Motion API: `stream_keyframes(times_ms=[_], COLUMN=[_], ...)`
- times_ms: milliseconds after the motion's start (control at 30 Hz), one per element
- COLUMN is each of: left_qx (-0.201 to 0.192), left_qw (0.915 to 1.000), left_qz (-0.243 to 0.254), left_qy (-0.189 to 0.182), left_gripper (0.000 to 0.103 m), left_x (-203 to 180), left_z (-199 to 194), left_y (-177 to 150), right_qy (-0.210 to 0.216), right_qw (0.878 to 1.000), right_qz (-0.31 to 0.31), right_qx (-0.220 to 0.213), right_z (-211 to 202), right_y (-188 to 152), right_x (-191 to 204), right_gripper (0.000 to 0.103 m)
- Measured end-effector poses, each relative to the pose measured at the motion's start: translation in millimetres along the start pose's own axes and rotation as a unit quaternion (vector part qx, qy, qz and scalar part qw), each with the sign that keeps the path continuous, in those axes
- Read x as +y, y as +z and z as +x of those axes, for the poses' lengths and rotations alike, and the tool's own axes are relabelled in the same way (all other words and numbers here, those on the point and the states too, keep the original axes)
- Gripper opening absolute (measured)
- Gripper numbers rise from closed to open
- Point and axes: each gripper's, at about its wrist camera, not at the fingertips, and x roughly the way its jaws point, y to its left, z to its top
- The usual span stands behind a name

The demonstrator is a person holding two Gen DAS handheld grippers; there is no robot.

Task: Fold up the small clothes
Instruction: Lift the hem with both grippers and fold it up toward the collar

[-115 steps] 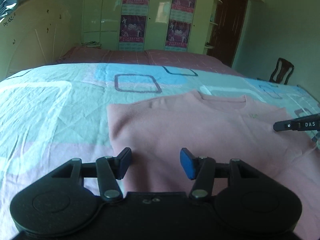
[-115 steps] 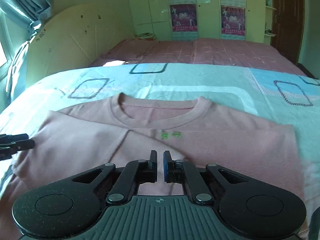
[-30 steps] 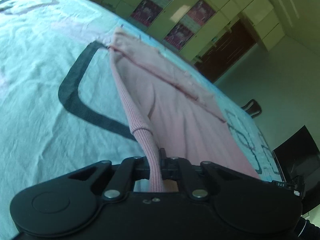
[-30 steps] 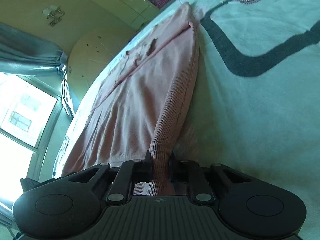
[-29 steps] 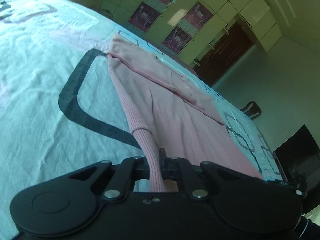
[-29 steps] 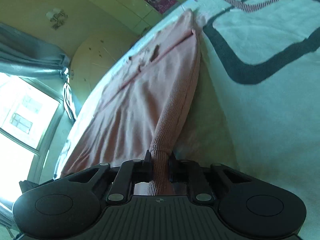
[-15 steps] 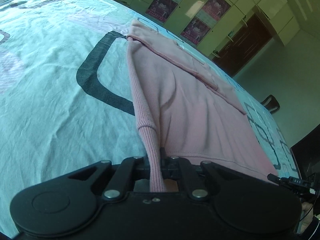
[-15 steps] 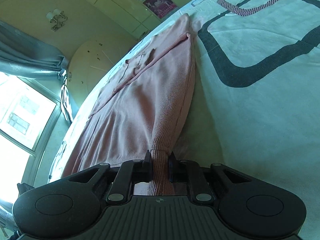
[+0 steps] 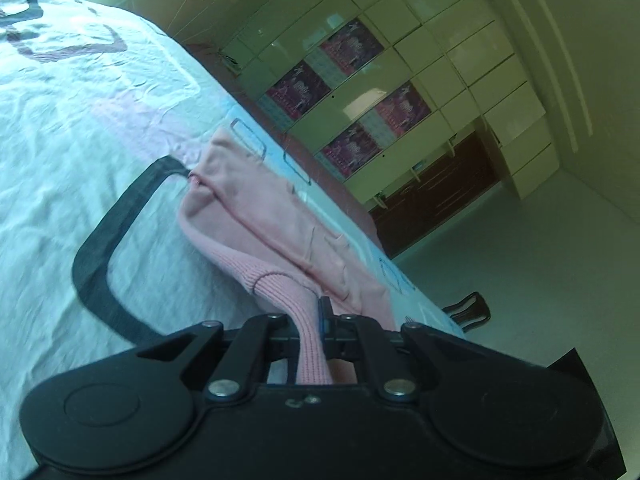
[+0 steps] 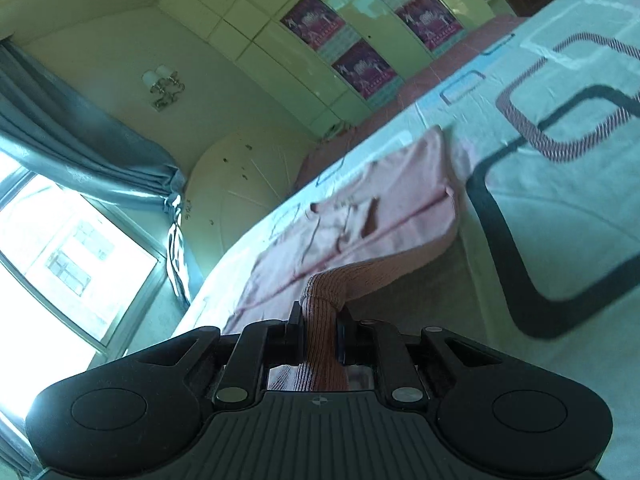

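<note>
In the left wrist view the left gripper (image 9: 314, 326) has its fingers pinched together on the ribbed hem of the pink top (image 9: 276, 236), which rises out of the jaws and runs ahead of the fingertips as a bunched, doubled strip lying on the sheet (image 9: 80, 140). To the left of the fingers the sheet spreads wide and wrinkled, crossed by a dark curved band of its print just beside the top's outer edge. To the right of the fingers the bed's edge falls away close behind the cloth, with a chair (image 9: 468, 308) and bare floor beyond; far ahead stands a wardrobe (image 9: 400, 92) with posters. In the right wrist view the right gripper (image 10: 319, 330) is likewise clamped on a ribbed hem corner of the top (image 10: 360, 224), the knit gathered thick between the fingers. Ahead and left of the fingertips the garment lies folded over itself, its side seam a straight ridge. Right of the fingers the sheet (image 10: 560, 220) lies open, with a dark printed square beside the top's edge. Left of the fingers are a curtain (image 10: 80, 144) and bright window (image 10: 60, 260).
</note>
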Motion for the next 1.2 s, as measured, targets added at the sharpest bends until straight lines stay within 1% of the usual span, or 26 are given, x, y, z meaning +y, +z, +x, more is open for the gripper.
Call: stream_keyframes(times_ms=[100,200,333,533,633,733,867,1000,1033,1067,1100,1133,1167,1200], left_qx=[-0.008,-0.01,-0.003,0.017,0.032,0.055,0.086,0.1,0.1,0.098,0.094,0.084,0.07,0.052], left_qw=[0.9999,0.9998,0.9998,0.9991,0.9988,0.9974,0.9941,0.9924,0.9924,0.9925,0.9933,0.995,0.9964,0.9973], left_qz=[-0.006,-0.009,-0.018,-0.039,-0.032,-0.028,-0.023,-0.022,-0.024,-0.025,-0.023,-0.021,-0.014,0.001], left_qy=[-0.014,-0.016,-0.008,0.008,0.022,0.037,0.062,0.069,0.068,0.07,0.063,0.049,0.046,0.053], left_gripper=[0.003,0.003,0.003,0.003,0.003,0.003,0.004,0.006,0.011,0.022,0.028,0.044,0.071,0.082], left_x=[-8.5,-12.8,-10.1,6.5,14.5,26.5,44.9,61.0,63.6,65.0,65.7,64.8,63.3,60.1], left_z=[27.2,60.4,110.6,185.3,219.7,253.7,294.3,318.8,321.8,323.2,323.1,319.9,315.6,310.7], left_y=[23.8,45.9,73.4,119.9,141.0,155.6,164.5,168.1,169.2,171.3,173.0,176.8,179.4,182.0], right_qy=[-0.007,-0.014,-0.033,-0.055,-0.064,-0.079,-0.102,-0.111,-0.104,-0.105,-0.113,-0.116,-0.116,-0.116], right_qw=[1.0,0.999,0.998,0.995,0.992,0.988,0.984,0.981,0.982,0.982,0.982,0.981,0.981,0.982], right_qz=[0.015,0.035,0.048,0.08,0.102,0.126,0.133,0.145,0.149,0.151,0.152,0.154,0.156,0.147], right_qx=[-0.005,-0.009,-0.007,0.013,0.022,0.035,0.053,0.057,0.051,0.041,0.025,0.007,-0.007,-0.025], right_z=[19.2,43.1,82.2,155.4,193.6,230.0,270.1,293.9,296.7,296.1,292.9,288.4,283.5,276.1], right_y=[28.4,57.4,90.5,132.3,146.4,155.9,162.4,165.5,166.3,167.8,170.7,174.4,176.6,180.3], right_x=[3.3,-0.4,-7.2,-35.9,-53.5,-73.9,-95.5,-116.9,-121.5,-124.9,-127.2,-128.6,-130.4,-128.7], right_gripper=[0.014,0.014,0.014,0.014,0.014,0.014,0.014,0.014,0.022,0.027,0.035,0.046,0.052,0.062])
